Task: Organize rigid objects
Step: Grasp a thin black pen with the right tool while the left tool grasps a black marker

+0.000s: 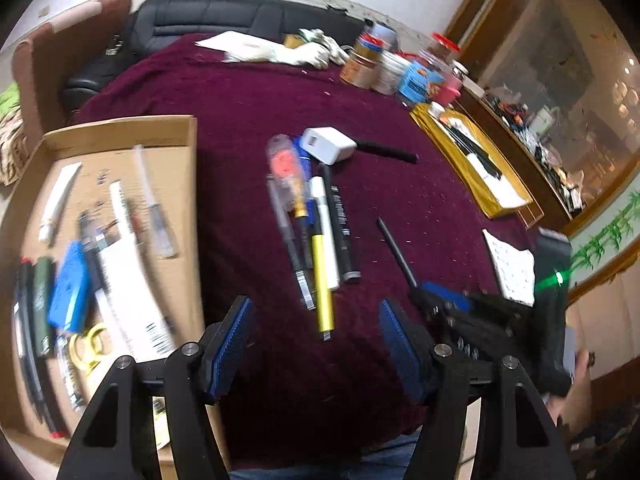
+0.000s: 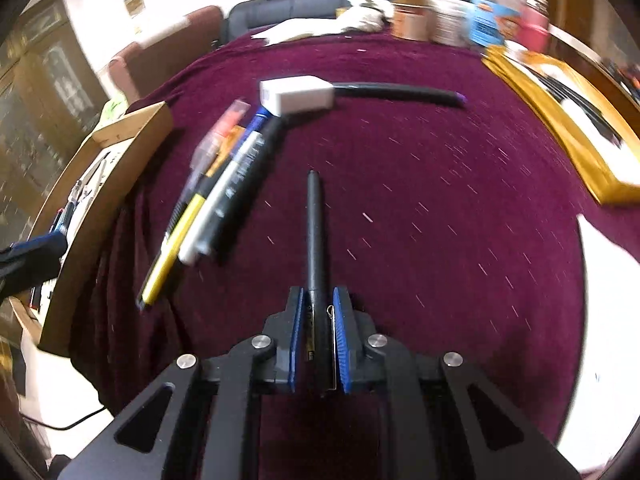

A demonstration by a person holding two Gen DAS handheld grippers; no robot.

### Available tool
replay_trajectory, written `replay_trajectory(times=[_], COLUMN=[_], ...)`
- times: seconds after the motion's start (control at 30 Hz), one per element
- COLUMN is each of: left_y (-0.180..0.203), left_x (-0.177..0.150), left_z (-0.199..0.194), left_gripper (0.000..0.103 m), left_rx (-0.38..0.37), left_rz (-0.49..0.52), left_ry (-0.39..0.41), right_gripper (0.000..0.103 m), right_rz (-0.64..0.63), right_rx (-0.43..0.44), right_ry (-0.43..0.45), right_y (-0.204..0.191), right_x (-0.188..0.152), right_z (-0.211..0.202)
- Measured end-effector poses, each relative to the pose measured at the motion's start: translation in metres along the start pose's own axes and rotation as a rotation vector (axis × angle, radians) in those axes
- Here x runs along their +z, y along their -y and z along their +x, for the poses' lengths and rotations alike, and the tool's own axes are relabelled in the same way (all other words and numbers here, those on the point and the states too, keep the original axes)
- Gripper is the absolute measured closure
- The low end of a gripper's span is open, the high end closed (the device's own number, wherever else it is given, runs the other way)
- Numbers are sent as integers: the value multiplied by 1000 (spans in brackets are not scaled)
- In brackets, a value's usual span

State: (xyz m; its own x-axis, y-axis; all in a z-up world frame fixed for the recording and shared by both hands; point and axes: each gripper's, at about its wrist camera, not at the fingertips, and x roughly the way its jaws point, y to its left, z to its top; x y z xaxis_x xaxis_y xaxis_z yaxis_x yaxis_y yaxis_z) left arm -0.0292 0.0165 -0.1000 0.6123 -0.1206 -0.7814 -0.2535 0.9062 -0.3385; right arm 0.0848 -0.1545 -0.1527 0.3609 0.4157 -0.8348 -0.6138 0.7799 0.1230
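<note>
My right gripper [image 2: 317, 300] is shut on a black pen [image 2: 315, 232] that points forward above the maroon tablecloth [image 2: 420, 184]; it also shows in the left wrist view [image 1: 436, 300] with the black pen [image 1: 394, 250]. My left gripper [image 1: 314, 312] is open and empty, just in front of a pile of pens and markers [image 1: 316, 224], also seen in the right wrist view [image 2: 218, 184]. A white charger block [image 1: 328, 145] [image 2: 296, 94] lies behind the pile. A cardboard tray [image 1: 120, 128] at the left holds several pens and small items.
A black stick [image 2: 400, 91] lies beside the charger. A yellow tray [image 1: 472, 160] sits at the right, a white pad [image 1: 514, 266] nearer. Jars and boxes [image 1: 400, 64] stand at the back. A dark sofa [image 1: 224, 16] is behind the table.
</note>
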Motion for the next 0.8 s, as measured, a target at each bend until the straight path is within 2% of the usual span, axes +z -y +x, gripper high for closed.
replay_trajectory(times=[0.03,0.13,0.17,0.2,0.23,0.27,0.43,0.5,0.53,0.7,0.8], left_y=[5,15,16,18,21,23,37,40,41,41,41], left_x=[4,22,28,37,43,48,63,64,64,68,70], left_z=[4,20,25,34,40,47,82,95,98,109,115], left_gripper=[34,34,34,34,34,34,36,41,44,47,49], left_rx=[-10,-38,-44,-41,-41,-42,4,14,12,31,39], left_rz=[8,8,5,-4,-7,-1,21,23,24,13,13], left_ry=[-8,-44,-56,-73,-82,-91,-146,-178,-188,-211,-220], right_gripper=[88,71,71,74,87,93,94,94,94,94,94], right_rz=[7,16,19,25,27,29,159,195,197,147,149], right_rx=[3,61,80,81,66,23,145,187,189,126,125], right_ry=[2,32,46,62,77,88,101,98,98,111,113], right_y=[2,3,3,3,3,4,30,37,37,24,25], right_x=[-2,0,3,7,9,11,8,9,9,9,7], right_z=[-1,0,3,7,9,11,10,12,12,11,10])
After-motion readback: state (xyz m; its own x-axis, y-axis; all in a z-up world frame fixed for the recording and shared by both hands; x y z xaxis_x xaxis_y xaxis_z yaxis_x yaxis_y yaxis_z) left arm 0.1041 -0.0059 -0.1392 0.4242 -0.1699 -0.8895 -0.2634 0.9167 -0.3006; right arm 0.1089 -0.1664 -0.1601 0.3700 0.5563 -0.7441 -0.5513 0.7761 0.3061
